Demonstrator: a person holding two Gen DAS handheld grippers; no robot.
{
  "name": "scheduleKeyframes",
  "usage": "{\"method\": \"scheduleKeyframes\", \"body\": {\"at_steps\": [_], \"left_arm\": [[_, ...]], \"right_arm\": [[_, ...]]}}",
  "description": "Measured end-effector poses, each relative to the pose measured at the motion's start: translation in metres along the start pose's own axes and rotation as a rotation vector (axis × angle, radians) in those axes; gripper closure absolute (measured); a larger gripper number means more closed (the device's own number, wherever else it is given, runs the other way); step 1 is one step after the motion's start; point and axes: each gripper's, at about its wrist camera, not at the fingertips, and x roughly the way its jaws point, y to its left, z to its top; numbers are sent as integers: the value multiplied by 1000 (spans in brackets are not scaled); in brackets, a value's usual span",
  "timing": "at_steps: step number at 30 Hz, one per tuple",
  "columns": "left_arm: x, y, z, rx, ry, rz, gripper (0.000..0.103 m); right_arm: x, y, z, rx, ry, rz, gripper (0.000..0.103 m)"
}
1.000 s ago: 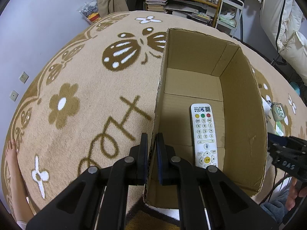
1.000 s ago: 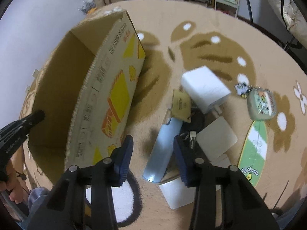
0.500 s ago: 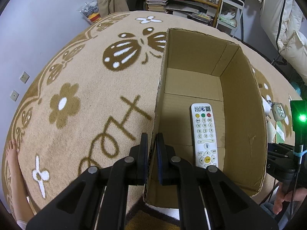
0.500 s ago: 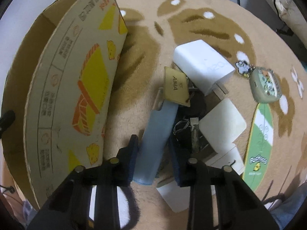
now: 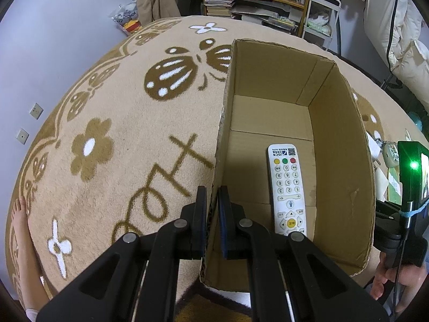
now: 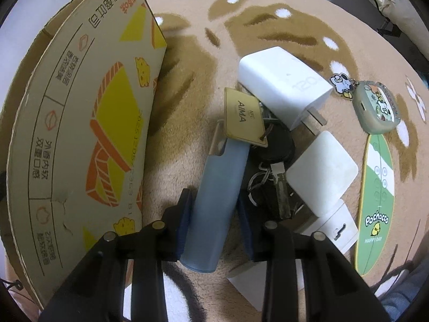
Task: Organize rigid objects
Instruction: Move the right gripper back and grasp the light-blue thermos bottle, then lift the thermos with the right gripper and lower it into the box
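Note:
An open cardboard box point(image 5: 340, 161) stands on the rug with a white remote point(image 5: 287, 185) lying on its floor. My left gripper point(image 5: 211, 196) is shut on the box's near left wall, one finger inside and one outside. In the right wrist view the box's printed side point(image 6: 93, 120) rises at the left. Beside it lies a light blue oblong case point(image 6: 222, 177) on the rug. My right gripper point(image 6: 214, 196) points down over it, and both pads press its sides.
Packed against the blue case are a bunch of keys point(image 6: 276, 145) with a tan tag point(image 6: 244, 115), a white charger point(image 6: 284, 88), a white square pad point(image 6: 321, 171), a green earbud case point(image 6: 375, 107) and a green card point(image 6: 375, 201). Shelves point(image 5: 268, 5) stand beyond the rug.
My right gripper has sunk toward the rug and its jaws have narrowed from either side onto the blue case. The left gripper and the box have not moved.

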Motion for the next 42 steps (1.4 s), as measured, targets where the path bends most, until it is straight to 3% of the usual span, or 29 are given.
{"method": "scheduleKeyframes", "body": {"at_steps": [4, 16, 42], "left_arm": [[0, 0, 0, 0, 0, 0, 95], [1, 2, 0, -8, 4, -12, 96], [0, 5, 1, -19, 8, -26, 95]], "right_arm": [[-6, 5, 0, -43, 6, -8, 70], [-46, -33, 8, 74, -13, 116, 73], [-115, -70, 4, 167, -165, 228, 74]]}}
